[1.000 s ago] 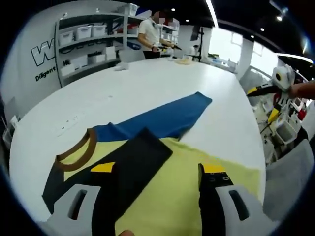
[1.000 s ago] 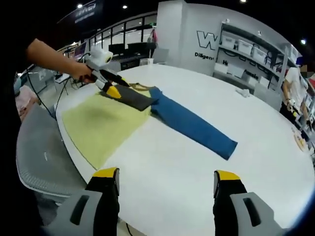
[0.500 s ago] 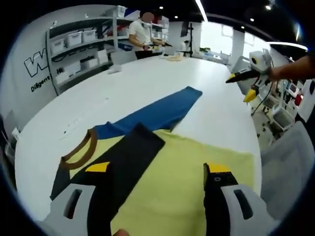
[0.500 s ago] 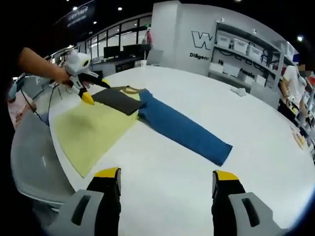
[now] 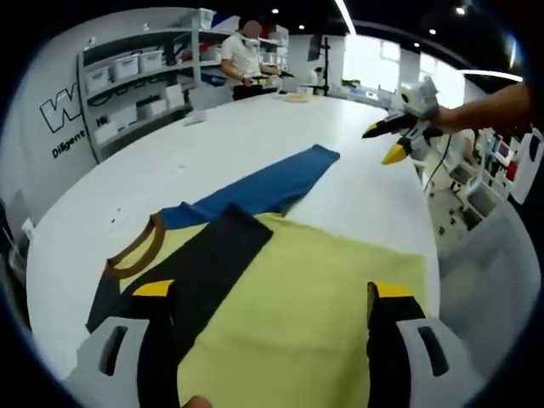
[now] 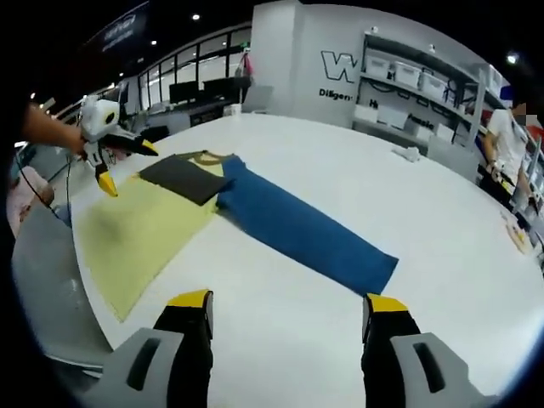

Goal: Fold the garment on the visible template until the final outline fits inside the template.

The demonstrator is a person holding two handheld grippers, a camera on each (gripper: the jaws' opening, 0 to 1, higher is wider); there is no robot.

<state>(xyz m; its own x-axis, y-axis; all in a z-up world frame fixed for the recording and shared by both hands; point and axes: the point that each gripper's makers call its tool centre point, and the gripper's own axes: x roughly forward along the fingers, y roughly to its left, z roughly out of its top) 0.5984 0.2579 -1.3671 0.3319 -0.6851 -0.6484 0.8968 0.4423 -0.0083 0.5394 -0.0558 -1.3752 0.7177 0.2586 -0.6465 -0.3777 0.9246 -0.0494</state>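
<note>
Two grippers are held in the air with jaws wide and empty: the left gripper (image 5: 270, 293) hovers over the yellow body of the garment (image 5: 314, 297) near the bench's (image 6: 476, 255) edge, and the right gripper (image 6: 286, 302) hangs above bare bench beyond the blue sleeve (image 6: 297, 229). The garment lies flat at the near edge, with wide open white bench past it. Its blue sleeve stretches straight out from the collar (image 5: 136, 252) toward the bench's middle, and a dark sleeve (image 5: 208, 263) is folded over the yellow body.

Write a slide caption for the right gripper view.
Open hand-held gripper above white table; garment with blue sleeve extended.
</note>
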